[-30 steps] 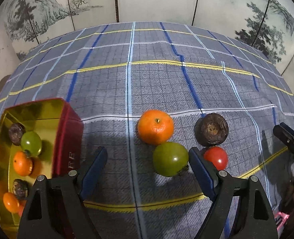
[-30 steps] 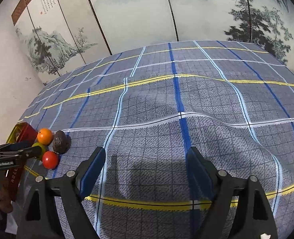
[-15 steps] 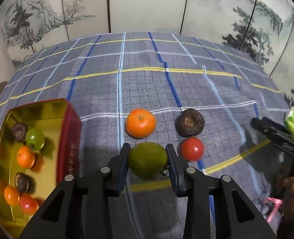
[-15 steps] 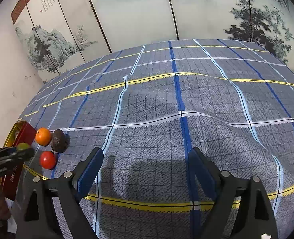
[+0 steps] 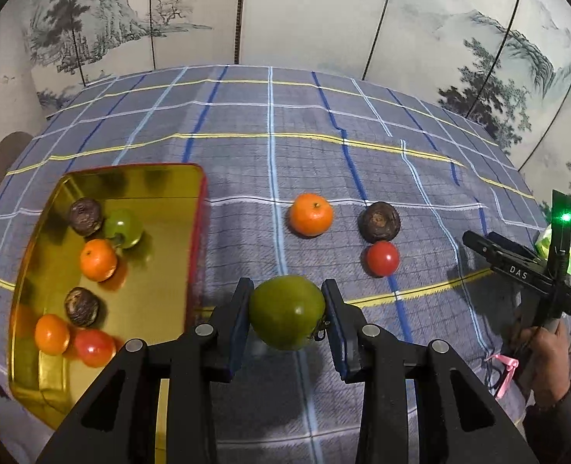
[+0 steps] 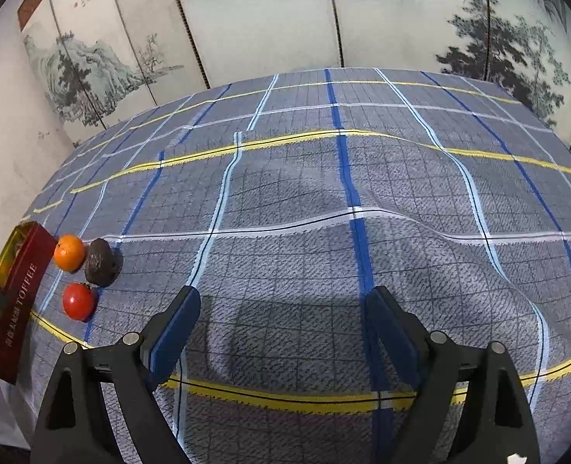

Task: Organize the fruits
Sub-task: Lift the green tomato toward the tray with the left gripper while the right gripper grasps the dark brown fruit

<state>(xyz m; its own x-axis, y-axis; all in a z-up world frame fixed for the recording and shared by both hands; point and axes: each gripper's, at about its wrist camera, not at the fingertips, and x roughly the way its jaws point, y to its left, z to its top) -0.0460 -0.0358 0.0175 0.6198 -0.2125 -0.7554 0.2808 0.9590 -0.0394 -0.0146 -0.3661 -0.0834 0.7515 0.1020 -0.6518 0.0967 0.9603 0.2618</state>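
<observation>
Green fruit (image 5: 287, 317) clamped between the blue pads of the left gripper (image 5: 287, 319), lifted clear of the plaid tablecloth (image 5: 420, 178), its shadow thrown on the fabric below. A second ago lying on the cloth just in front of the orange with the jaws spread wide around it; half a second ago pinched but low on the cloth; now closed on, raised and drawn back toward the camera, away from the rest of the group. Pick therefore done, carry begun.

Just to the left, gold-lined tin (image 5: 161, 201) with red outer walls, already holding two oranges, two dark brown fruits, one green one and one red one. Probably the destination, so next move likely a swing left over the rim and a release.

Further out on the cloth, red tomato (image 5: 382, 258), touching or almost touching the dark brown fruit (image 5: 379, 221) behind it, and the orange (image 5: 311, 214) well to their left. Three pieces apparently left to collect.

At the right edge of the left wrist view, the right gripper (image 6: 285, 328) in a person's hand, idle; in its own view, jaws standing wide apart over bare cloth, nothing between them, hardly changed from a second ago.

Beyond the table, painted folding screen (image 5: 324, 11).
</observation>
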